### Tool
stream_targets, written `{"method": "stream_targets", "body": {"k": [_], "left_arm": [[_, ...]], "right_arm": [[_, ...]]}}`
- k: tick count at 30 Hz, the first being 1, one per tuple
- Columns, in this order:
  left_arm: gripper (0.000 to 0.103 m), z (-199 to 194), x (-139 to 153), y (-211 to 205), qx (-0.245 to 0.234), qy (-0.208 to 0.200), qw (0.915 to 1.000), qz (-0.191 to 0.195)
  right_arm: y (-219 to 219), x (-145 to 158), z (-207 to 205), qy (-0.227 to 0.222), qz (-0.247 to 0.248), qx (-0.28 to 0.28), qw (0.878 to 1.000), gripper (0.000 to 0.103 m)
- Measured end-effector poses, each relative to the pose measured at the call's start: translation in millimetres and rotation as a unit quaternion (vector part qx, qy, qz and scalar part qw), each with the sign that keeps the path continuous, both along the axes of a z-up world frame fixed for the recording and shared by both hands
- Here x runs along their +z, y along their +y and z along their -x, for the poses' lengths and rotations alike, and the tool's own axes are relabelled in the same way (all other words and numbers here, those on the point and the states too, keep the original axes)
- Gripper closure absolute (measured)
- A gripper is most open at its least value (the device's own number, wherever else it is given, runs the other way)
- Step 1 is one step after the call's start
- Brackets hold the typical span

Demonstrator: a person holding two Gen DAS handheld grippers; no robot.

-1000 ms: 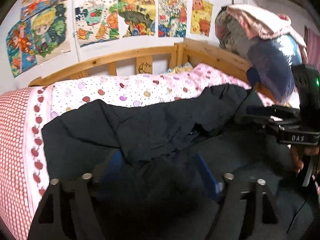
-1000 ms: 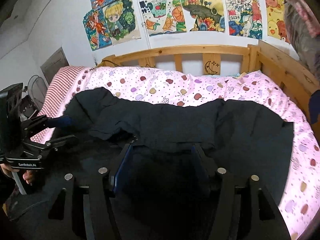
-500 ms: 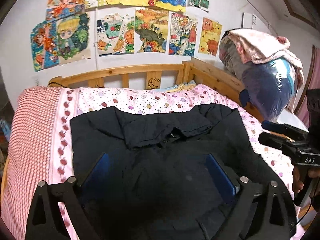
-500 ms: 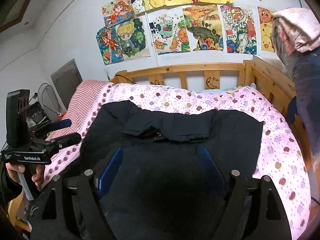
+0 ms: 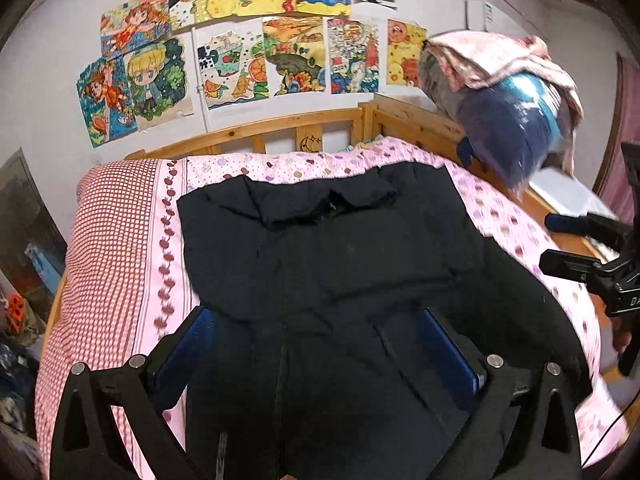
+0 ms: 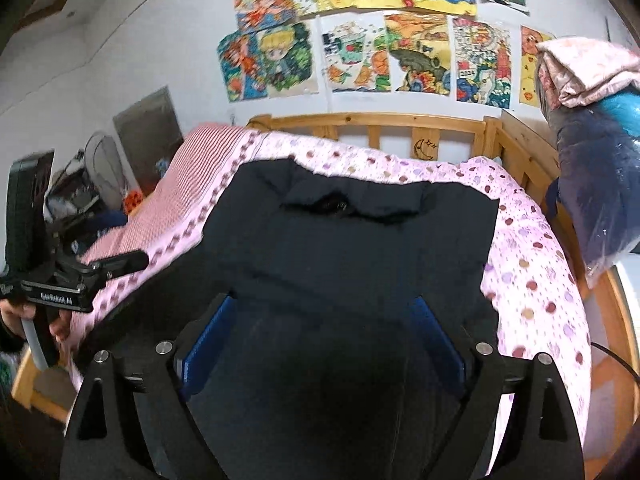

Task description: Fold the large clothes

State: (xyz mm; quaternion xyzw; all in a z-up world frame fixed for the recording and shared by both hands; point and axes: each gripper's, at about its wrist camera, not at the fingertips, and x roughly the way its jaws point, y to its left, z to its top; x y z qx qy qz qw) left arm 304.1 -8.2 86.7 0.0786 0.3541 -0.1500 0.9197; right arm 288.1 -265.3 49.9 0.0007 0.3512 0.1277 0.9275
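Pink dotted bedspread [image 5: 500,216], black jacket [image 5: 340,272] spread flat, collar [image 5: 320,200] folded over

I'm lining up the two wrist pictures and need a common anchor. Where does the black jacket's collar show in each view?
Left wrist: the black jacket's collar sits just above centre, below the wooden headboard.
Right wrist: the collar sits slightly above centre.
Shared landmark: the moon carving on the headboard, up and right of the collar in the right view.

A black jacket [image 5: 340,272] lies spread flat, collar farthest away.
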Motion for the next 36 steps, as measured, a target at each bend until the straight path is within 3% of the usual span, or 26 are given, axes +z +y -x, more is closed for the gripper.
{"method": "stream_targets", "body": {"k": [10, 18, 27, 36], "left_arm": [[0.000, 66.8, -13.9, -1.9, -0.023, 0.017, 0.9995, -0.016], [0.000, 116.9, -24.8, -3.6, -0.053, 0.044, 0.9975, -0.017], [0.000, 126.3, -52.2, 10.7, -0.047, 0.083, 0.9954, -0.014], [0.000, 123.0, -60.3, 27.5, -0.023, 0.099, 0.9948, 0.008]], "right_arm": [[16.2, -8.9, 66.6, 0.040, 0.040, 0.032, 0.998, 0.016], [36.8, -40.9, 99.7, 0.101, 0.063, 0.070, 0.990, 0.016], [48.2, -52.8, 107.8, 0.121, 0.076, 0.087, 0.986, 0.016], [52.3, -57.7, 103.4, 0.131, 0.077, 0.088, 0.984, 0.016]]}}
